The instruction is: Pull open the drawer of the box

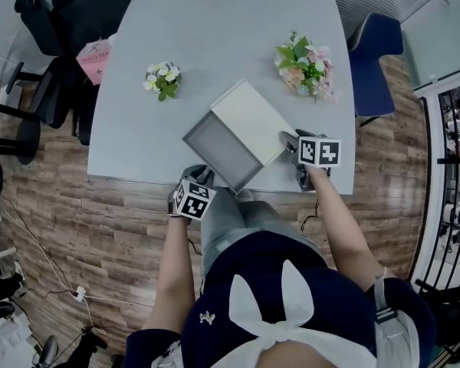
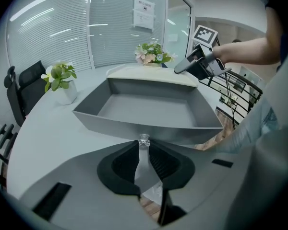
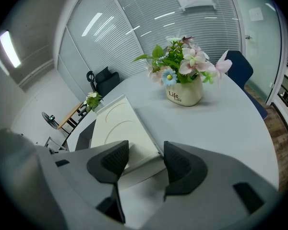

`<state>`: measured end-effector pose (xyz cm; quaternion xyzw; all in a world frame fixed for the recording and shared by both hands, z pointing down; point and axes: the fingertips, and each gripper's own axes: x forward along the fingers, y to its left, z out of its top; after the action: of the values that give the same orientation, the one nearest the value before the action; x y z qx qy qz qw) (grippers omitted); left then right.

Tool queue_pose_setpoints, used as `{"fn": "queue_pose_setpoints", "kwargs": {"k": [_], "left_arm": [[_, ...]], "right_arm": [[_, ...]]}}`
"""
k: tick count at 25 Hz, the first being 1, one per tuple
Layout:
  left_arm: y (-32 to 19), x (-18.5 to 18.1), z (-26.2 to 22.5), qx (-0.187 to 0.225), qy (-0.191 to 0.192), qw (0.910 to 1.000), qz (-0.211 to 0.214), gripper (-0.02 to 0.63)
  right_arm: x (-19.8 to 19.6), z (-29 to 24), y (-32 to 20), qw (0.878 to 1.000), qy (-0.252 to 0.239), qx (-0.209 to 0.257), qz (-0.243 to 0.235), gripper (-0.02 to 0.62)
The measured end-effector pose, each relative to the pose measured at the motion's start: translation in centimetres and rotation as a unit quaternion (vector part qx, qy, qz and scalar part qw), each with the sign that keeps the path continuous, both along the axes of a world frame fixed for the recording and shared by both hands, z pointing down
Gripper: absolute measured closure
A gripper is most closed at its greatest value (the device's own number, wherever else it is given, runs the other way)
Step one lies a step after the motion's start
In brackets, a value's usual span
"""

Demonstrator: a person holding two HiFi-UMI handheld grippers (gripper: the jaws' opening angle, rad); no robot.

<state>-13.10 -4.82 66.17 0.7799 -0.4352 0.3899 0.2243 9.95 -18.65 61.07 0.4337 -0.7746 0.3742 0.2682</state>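
Note:
A box with a cream-white top (image 1: 251,119) stands on the grey table (image 1: 215,29), and its grey drawer (image 1: 218,148) is pulled far out toward me, showing an empty tray (image 2: 149,107). My left gripper (image 2: 143,145) is shut on the small clear knob (image 2: 143,139) at the drawer's front; in the head view it sits at the near corner (image 1: 202,176). My right gripper (image 3: 143,159) stands open over the near right corner of the box top (image 3: 120,128), with that corner between its pads. It also shows beyond the drawer (image 2: 180,68) and at the box's right side (image 1: 291,146).
A small pot of white flowers (image 1: 162,80) stands back left and a larger bouquet in a cream vase (image 3: 185,92) back right. Black office chairs (image 1: 69,21) stand left of the table, a blue chair (image 1: 376,60) to its right. The drawer's front reaches the table's near edge (image 1: 138,181).

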Motion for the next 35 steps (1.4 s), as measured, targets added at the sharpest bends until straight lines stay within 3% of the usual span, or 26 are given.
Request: {"fn": "queue_pose_setpoints", "kwargs": {"k": [9, 16, 20, 23, 26, 29, 31, 34, 35], "left_arm": [[0.0, -0.5, -0.6, 0.008, 0.035, 0.9973, -0.064, 0.500], [0.3, -2.6, -5.4, 0.047, 0.058, 0.9922, -0.099, 0.463], [-0.7, -3.9, -9.2, 0.100, 0.085, 0.9807, -0.145, 0.463], [-1.7, -4.5, -12.2, 0.144, 0.111, 0.9652, -0.188, 0.463], [-2.3, -4.5, -15.1, 0.182, 0.136, 0.9486, -0.221, 0.465], [-2.4, -3.5, -17.5, 0.208, 0.158, 0.9380, -0.228, 0.501], [-2.4, -2.3, -18.6, 0.220, 0.164, 0.9364, -0.219, 0.529], [-2.4, -0.1, -19.4, 0.226, 0.163, 0.9408, -0.193, 0.552], [-2.4, 0.6, -19.7, 0.227, 0.162, 0.9423, -0.186, 0.561]], "right_arm": [[0.3, -0.3, -0.1, 1.000, -0.005, 0.004, 0.002, 0.354], [0.8, -4.0, 0.1, 0.998, -0.012, 0.056, 0.008, 0.336], [-0.4, -5.8, 1.8, 0.996, -0.032, 0.080, -0.008, 0.339], [-1.7, -7.6, 2.8, 0.992, -0.031, 0.120, -0.028, 0.350], [-2.7, -9.7, 3.6, 0.985, -0.030, 0.169, -0.037, 0.392], [-3.6, -11.4, 4.4, 0.979, -0.040, 0.197, -0.041, 0.431], [-4.1, -12.4, 4.9, 0.975, -0.041, 0.213, -0.044, 0.477], [-4.6, -13.8, 5.5, 0.971, -0.041, 0.231, -0.048, 0.588], [-5.0, -14.2, 5.8, 0.970, -0.046, 0.232, -0.053, 0.588]]}}
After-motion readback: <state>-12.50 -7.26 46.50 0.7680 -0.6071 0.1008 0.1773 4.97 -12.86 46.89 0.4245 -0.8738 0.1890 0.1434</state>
